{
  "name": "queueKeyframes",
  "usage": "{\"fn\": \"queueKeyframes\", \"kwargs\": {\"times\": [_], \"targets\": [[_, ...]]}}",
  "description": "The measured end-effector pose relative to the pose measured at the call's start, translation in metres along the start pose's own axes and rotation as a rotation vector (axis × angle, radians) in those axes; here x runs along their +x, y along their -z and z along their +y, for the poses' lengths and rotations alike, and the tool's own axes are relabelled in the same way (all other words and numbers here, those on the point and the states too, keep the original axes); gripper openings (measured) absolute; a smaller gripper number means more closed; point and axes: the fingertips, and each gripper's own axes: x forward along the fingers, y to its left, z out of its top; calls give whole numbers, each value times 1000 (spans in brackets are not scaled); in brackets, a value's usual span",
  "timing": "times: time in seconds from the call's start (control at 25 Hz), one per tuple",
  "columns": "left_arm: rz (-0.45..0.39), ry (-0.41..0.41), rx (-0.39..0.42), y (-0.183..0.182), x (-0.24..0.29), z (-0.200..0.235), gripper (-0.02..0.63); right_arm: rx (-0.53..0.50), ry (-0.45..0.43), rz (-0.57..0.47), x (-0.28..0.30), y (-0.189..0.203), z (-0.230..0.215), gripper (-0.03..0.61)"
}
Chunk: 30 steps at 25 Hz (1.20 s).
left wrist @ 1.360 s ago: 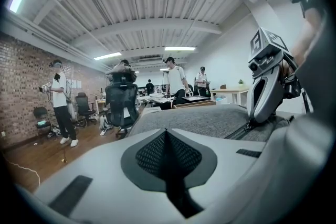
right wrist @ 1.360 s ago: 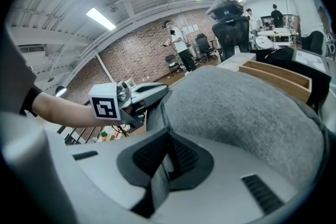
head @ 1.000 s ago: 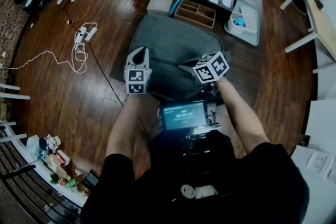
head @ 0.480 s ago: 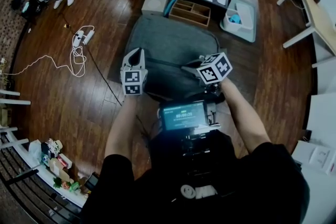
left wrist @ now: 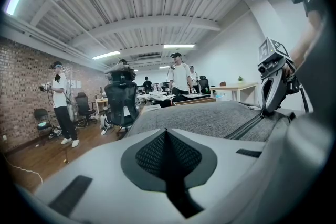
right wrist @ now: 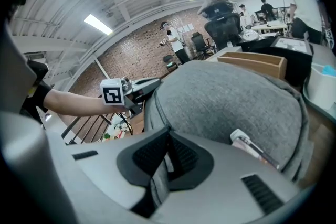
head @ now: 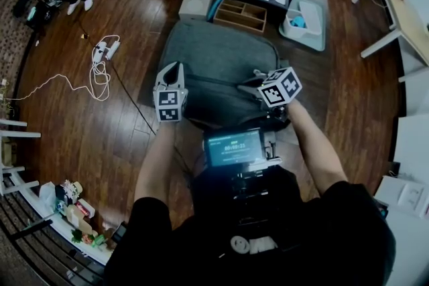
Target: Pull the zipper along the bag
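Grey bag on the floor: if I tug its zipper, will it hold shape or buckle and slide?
Probably floppy: the grey bag is soft fabric with a rounded, sagging top, so it may buckle near the zipper pull pinched in the jaws of the right gripper. It lies on a smooth wooden floor, so it could slide unless steadied.
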Motion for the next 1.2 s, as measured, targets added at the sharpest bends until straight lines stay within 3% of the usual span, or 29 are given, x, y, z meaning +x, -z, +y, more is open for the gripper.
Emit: {"fn": "queueKeyframes", "kwargs": {"times": [0.32, 0.48, 0.56, 0.64, 0.8, 1.0, 1.2], "targets": [[10, 6, 1, 1, 4, -1, 0, 2, -25, -10, -5, 7, -7, 9], [16, 0, -4, 0, 4, 1, 0, -92, 37, -56, -10, 3, -11, 36], [6, -16, -33, -6, 0, 3, 0, -134, 91, -162, -26, -11, -12, 46], [-25, -40, -73, -17, -8, 5, 0, -170, 133, -338, -52, -35, -7, 54], [-158, -81, -103, -75, -27, 0, 0, -250, 189, -627, -93, -106, 25, 51], [-322, -145, -56, -165, -40, -20, 0, -480, 412, -807, -99, -193, 74, 9], [-425, -221, 25, -214, -63, -41, 0, -586, 415, -878, -87, -222, 113, 9]]}}
